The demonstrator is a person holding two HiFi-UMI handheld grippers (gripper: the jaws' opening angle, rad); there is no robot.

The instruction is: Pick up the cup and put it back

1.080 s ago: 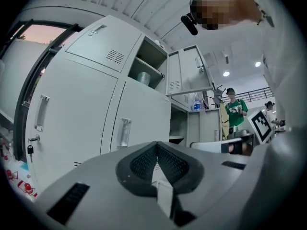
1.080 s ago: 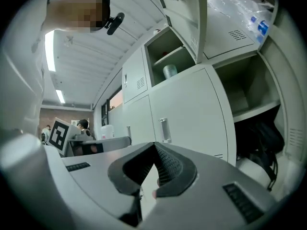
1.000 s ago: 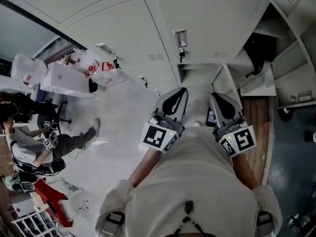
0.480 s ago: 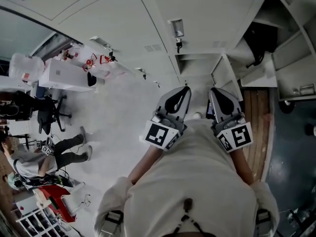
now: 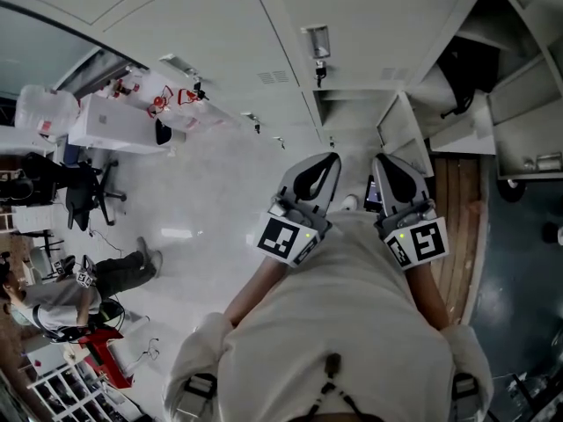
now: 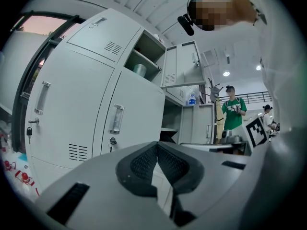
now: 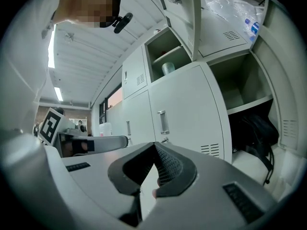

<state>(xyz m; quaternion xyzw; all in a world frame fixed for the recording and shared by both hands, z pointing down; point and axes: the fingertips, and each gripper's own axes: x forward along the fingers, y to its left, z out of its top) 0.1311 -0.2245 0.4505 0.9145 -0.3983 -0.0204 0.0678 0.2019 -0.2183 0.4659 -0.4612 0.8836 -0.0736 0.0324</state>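
Note:
A pale, translucent cup [image 6: 139, 70] stands on the shelf of an open upper locker compartment; the right gripper view shows the cup [image 7: 168, 68] in that same compartment. Both grippers are held close to my chest, pointing at the lockers and well short of the cup. My left gripper [image 5: 327, 160] has its jaws shut tip to tip, and its own view [image 6: 157, 145] shows nothing between them. My right gripper [image 5: 380, 160] is also shut and empty, as its own view [image 7: 154, 145] confirms.
White lockers [image 5: 352, 33] fill the wall ahead, some with doors [image 5: 400, 143] swung open. A black bag [image 7: 252, 128] sits in a lower open compartment. A water bottle [image 6: 192, 99] stands on a shelf. A person in green [image 6: 233, 111] stands behind, another person [image 5: 114, 271] at the left.
Both grippers stay shut and hardly move. The head view has shifted a little, and the person at the left has walked further down and left in the picture.

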